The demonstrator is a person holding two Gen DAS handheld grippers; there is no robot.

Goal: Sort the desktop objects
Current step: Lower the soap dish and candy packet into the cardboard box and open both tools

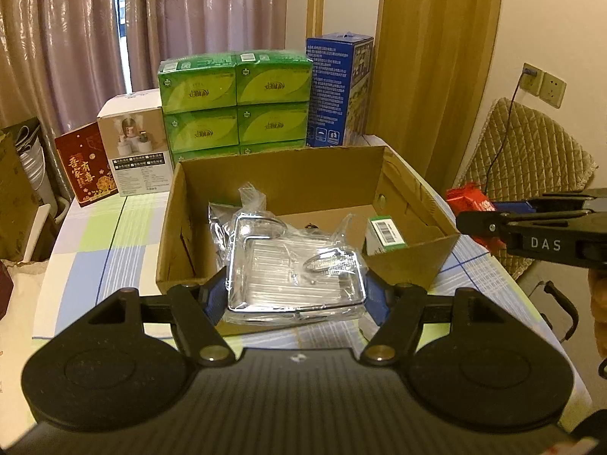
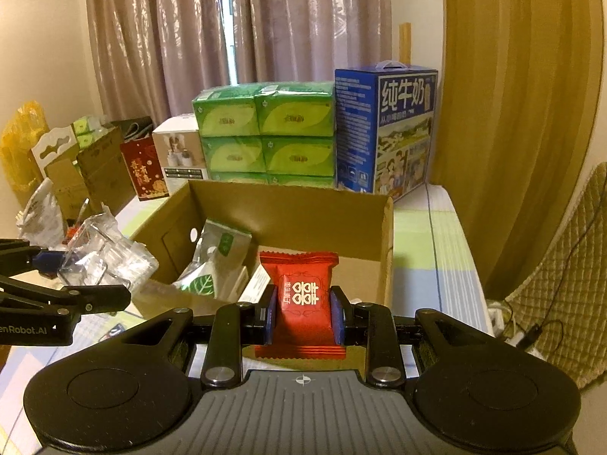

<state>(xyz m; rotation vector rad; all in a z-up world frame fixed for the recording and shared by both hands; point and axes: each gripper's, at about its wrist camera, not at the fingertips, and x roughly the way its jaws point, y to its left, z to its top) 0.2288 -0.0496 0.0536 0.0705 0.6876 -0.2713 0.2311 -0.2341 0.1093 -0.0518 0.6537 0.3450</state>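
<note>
My left gripper (image 1: 294, 295) is shut on a chrome rack wrapped in clear plastic (image 1: 288, 265), held over the near rim of an open cardboard box (image 1: 280, 174). A small green-and-white carton (image 1: 385, 235) lies inside the box at the right. My right gripper (image 2: 303, 313) is shut on a red candy packet (image 2: 301, 292), held at the near side of the same box (image 2: 288, 208). Green-and-white pouches (image 2: 216, 265) lie inside it. The right gripper with the red packet (image 1: 468, 197) shows at the right of the left wrist view. The left gripper with the rack (image 2: 102, 254) shows at the left of the right wrist view.
Behind the box stand stacked green tissue packs (image 1: 235, 98), a blue milk carton (image 1: 337, 91), a white product box (image 1: 132, 148) and a red gift box (image 1: 87, 163). A quilted chair (image 1: 531, 159) is at the right. The table has a checked cloth (image 2: 428, 250).
</note>
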